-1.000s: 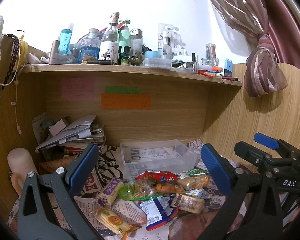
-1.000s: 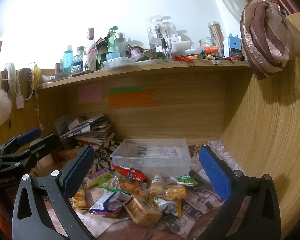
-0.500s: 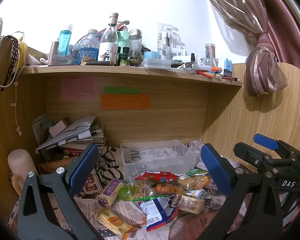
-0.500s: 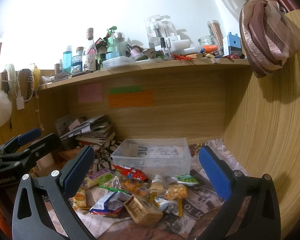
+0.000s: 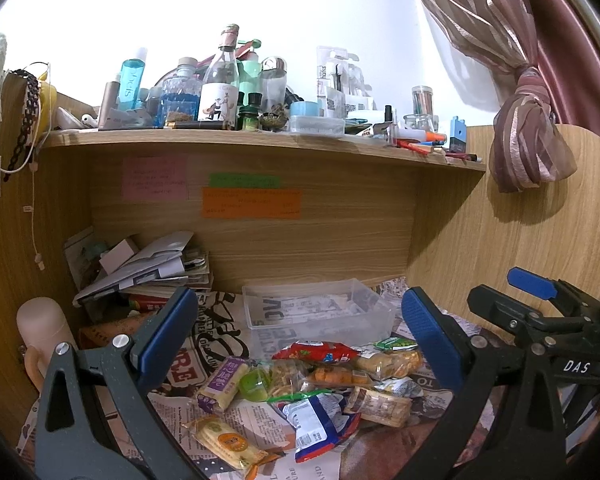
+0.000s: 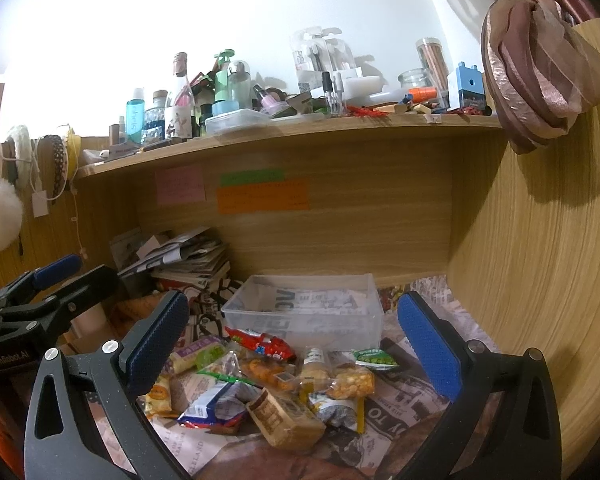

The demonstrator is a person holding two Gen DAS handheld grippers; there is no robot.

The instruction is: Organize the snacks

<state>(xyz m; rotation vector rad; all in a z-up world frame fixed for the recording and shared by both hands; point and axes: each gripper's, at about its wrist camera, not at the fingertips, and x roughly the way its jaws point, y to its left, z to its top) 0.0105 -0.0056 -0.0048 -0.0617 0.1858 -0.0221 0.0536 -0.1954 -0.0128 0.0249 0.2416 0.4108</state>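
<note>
A pile of wrapped snacks (image 5: 316, 384) lies on newspaper in front of an empty clear plastic bin (image 5: 320, 308). It holds a red packet (image 5: 316, 351), a purple bar (image 5: 222, 378), a blue-white packet (image 5: 320, 420) and a yellow bar (image 5: 224, 440). The pile (image 6: 272, 380) and the bin (image 6: 304, 308) also show in the right wrist view. My left gripper (image 5: 300, 336) is open and empty, above and short of the pile. My right gripper (image 6: 292, 336) is open and empty, likewise.
A stack of papers and books (image 5: 148, 272) lies at the back left, a pale pink bottle (image 5: 40, 328) beside it. A crowded wooden shelf (image 5: 260, 140) runs overhead. Wooden walls close the right side (image 6: 540, 280). A tied curtain (image 5: 528, 152) hangs at the right.
</note>
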